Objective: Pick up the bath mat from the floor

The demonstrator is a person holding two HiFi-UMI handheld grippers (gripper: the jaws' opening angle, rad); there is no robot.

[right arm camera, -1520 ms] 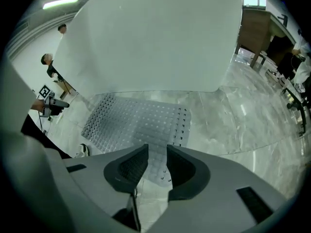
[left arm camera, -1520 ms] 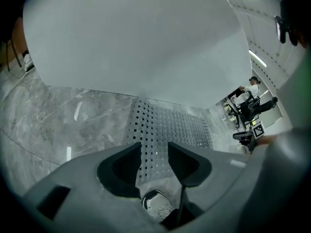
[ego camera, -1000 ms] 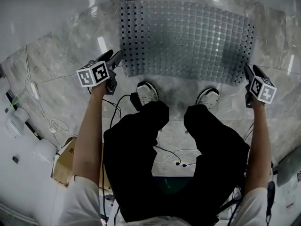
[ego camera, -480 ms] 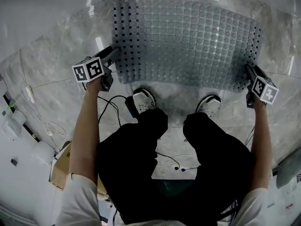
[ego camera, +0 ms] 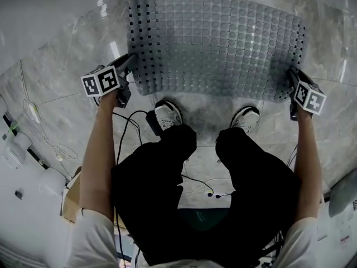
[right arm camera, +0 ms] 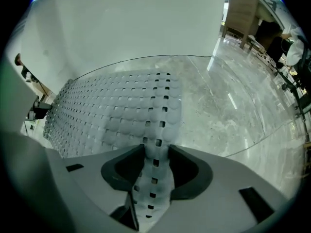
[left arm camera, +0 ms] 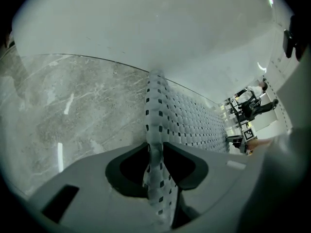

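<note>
The grey perforated bath mat lies spread on the marble floor ahead of my feet. My left gripper is at its near left corner, my right gripper at its near right corner. In the left gripper view the mat's edge runs up between the jaws; they are closing and pinch it narrow. In the right gripper view a wider strip of the mat fills the gap of the right gripper, whose jaws are closing and touch it on both sides.
My two white shoes stand just behind the mat's near edge. Black cables trail past the left shoe. A cardboard box and white cords lie at the left. A pale wall rises beyond the mat.
Both grippers have moved forward onto the mat's near corners. The left jaws have narrowed on the mat's edge. The mat sits larger and nearer in the head view.
</note>
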